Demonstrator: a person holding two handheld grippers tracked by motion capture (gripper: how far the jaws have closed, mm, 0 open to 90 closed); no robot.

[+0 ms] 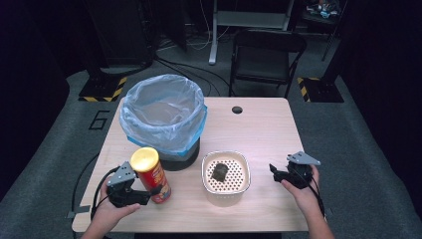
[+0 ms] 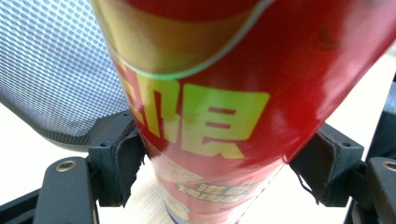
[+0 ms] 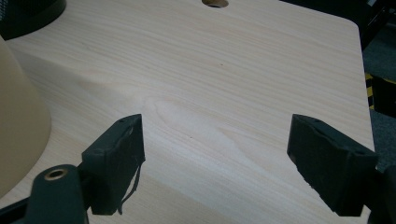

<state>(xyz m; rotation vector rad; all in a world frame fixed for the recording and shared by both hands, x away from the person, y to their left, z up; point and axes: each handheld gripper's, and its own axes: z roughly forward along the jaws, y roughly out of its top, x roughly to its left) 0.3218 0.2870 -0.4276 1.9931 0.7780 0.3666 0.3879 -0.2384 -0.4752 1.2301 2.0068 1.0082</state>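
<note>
Left tongs (image 1: 149,191) clamped on a tilted red crisp can (image 1: 151,174), lined mesh bin (image 1: 164,117) just beyond. Right tongs (image 1: 274,171) spread wide over bare tabletop (image 3: 224,84), beige perforated basket (image 1: 225,178) beside, toward the left tongs.

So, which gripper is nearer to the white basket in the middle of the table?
Right. The right gripper is open just right of the basket, its jaws pointing at it. The left gripper is farther left, shut on the red can.

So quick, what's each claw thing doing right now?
Left gripper: shut on the can.
Right gripper: open, holding nothing.
</note>
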